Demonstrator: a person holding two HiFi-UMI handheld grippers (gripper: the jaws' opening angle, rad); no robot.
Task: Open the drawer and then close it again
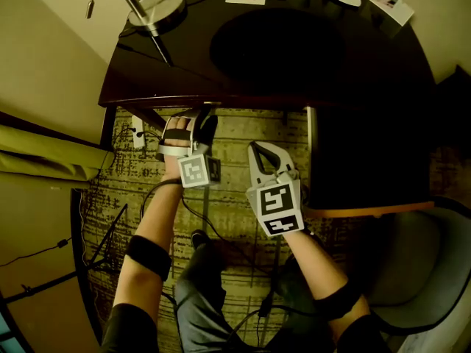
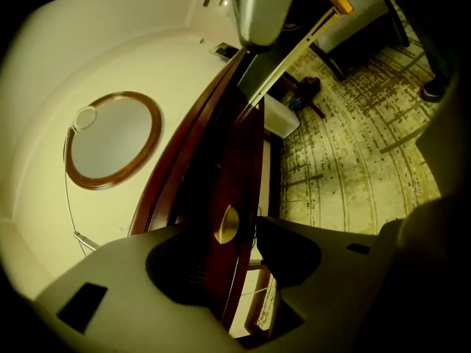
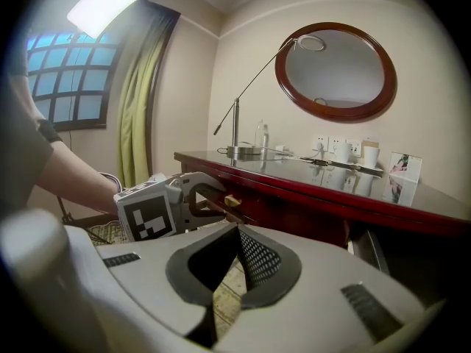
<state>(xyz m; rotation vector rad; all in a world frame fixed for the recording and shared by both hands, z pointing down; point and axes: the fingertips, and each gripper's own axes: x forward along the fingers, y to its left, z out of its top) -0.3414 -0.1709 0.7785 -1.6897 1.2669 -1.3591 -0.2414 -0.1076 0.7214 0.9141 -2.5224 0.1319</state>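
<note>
The dark red wooden desk (image 1: 294,50) has a drawer front (image 2: 221,160) with a small brass knob (image 2: 227,224). My left gripper (image 2: 234,254) is rolled on its side at the drawer front, open, with the knob between its two jaws; the pads do not press on it. In the head view the left gripper (image 1: 197,122) reaches under the desk's front edge. The right gripper view shows the left gripper (image 3: 193,197) with the knob (image 3: 232,199) at its tips. My right gripper (image 3: 234,235) is shut and empty, a little back from the desk, right of the left gripper (image 1: 259,150).
A desk lamp (image 1: 151,9), papers and white items stand on the desk top. A round mirror (image 3: 336,70) hangs on the wall behind. A grey chair (image 1: 419,271) stands at the right. Cables (image 1: 221,223) run over the patterned carpet under the desk.
</note>
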